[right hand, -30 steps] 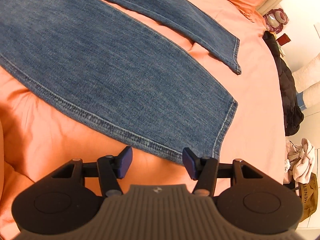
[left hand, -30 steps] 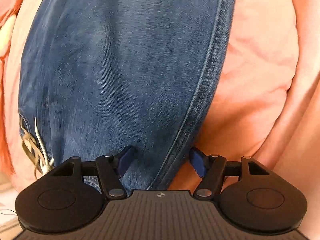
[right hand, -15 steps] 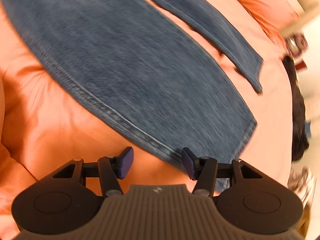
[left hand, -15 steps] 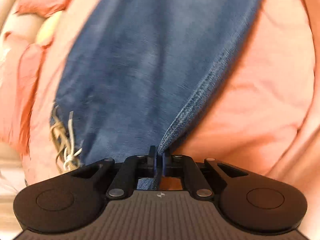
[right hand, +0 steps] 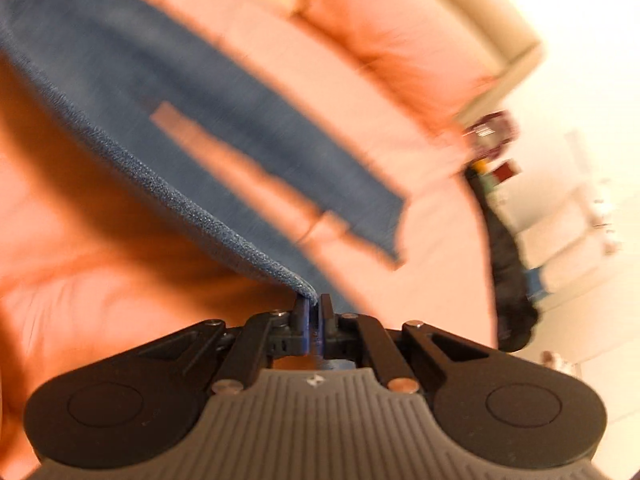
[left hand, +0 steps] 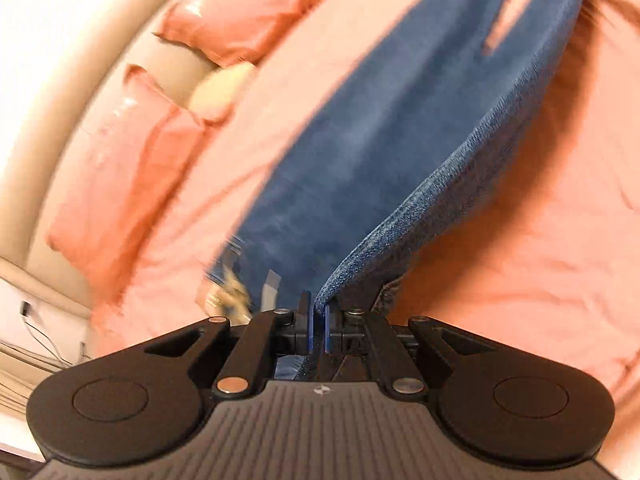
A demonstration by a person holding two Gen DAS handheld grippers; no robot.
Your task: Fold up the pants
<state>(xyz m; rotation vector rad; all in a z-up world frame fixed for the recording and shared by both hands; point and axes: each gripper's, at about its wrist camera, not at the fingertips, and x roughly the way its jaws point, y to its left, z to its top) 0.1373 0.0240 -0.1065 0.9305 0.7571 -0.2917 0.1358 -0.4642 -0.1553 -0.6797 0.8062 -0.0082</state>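
Blue denim pants [left hand: 392,120] lie on an orange bed sheet [left hand: 560,240]. My left gripper [left hand: 317,328] is shut on the pants' side seam near the waist and lifts that edge off the bed. The pants also show in the right wrist view [right hand: 152,92], with the far leg [right hand: 360,208] flat on the sheet. My right gripper [right hand: 314,326] is shut on the near leg's edge close to the hem and holds it raised. Both views are motion-blurred.
Orange pillows [left hand: 248,12] and a beige headboard [left hand: 60,92] stand at the bed's head. A dark garment [right hand: 508,264] hangs off the bed's far side, with small items [right hand: 492,132] on a stand and white furniture [right hand: 568,224] beyond.
Both grippers went from open to shut on the near edge of the pants, the left first, then the right. Both have lifted the denim edge off the sheet and swung upward.
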